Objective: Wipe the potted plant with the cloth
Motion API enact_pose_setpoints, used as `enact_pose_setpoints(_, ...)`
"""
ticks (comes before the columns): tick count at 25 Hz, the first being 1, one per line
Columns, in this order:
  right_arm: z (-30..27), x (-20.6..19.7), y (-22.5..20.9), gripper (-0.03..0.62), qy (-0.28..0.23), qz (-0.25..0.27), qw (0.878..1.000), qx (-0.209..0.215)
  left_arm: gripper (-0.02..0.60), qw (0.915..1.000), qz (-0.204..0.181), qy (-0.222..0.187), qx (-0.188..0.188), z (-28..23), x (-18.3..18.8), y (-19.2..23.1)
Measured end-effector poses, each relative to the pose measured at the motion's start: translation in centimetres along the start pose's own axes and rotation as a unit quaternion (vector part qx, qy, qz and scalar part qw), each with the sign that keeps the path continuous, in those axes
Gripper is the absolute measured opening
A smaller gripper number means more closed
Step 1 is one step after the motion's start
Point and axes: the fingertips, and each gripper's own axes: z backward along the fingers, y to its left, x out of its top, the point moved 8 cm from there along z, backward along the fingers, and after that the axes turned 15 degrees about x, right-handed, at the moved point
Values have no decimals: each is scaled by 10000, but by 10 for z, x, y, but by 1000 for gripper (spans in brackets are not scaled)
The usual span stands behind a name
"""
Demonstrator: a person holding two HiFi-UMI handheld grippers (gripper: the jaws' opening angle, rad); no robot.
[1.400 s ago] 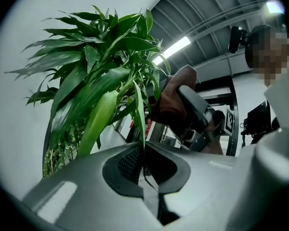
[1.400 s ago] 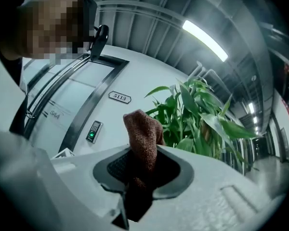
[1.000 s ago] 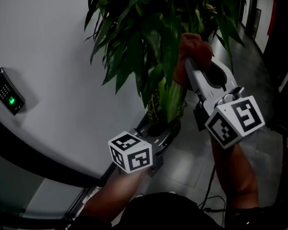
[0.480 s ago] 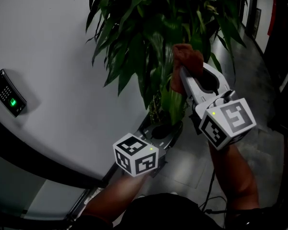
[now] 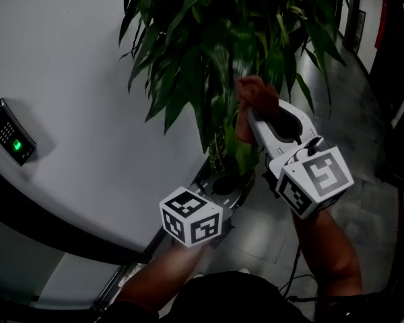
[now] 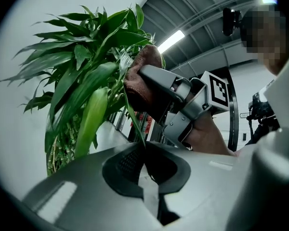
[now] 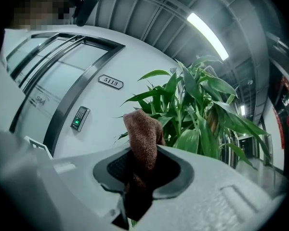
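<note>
- Head view: the right gripper (image 5: 248, 115) is up in the foliage of the potted plant (image 5: 202, 39), jaws clamped on a brown cloth (image 5: 257, 94). The cloth sits bunched against the leaves just right of the plant's middle.
- Lower down, the left gripper (image 5: 227, 177) points in under the greenery, right below a hanging leaf (image 5: 243, 155). The plant stands close to a white wall (image 5: 74, 79) with a keypad (image 5: 11, 131) lit green.
- Left gripper view: the jaws are clenched tight, and one narrow leaf (image 6: 135, 121) runs straight down into the seam between them (pinched by its tip, as far as this view shows).
- Above it the right gripper (image 6: 145, 73) comes in from the right, its marker cube (image 6: 219, 90) facing us and the cloth (image 6: 138, 83) pressed into the leaves.
- Right gripper view: the jaws grip the cloth (image 7: 143, 134) firmly. It stands up out of them as a rounded brown tuft, with dark folds down in the throat.
- The plant (image 7: 202, 114) spreads right behind and to the right of the tuft. The keypad (image 7: 80, 118) and a door number plate (image 7: 110, 82) sit off to the left on the wall.
</note>
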Motion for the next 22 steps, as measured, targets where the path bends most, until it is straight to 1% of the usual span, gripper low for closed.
enact_pose_setpoints(5, 3, -8, 6, 77, 77, -120, 9999, 60, 15, 9999, -80, 33, 80, -2, -2, 3)
enact_pose_setpoints(22, 17, -34, 28, 77, 472, -339, 9978, 311, 16, 9998, -166, 99, -18, -6, -3, -1)
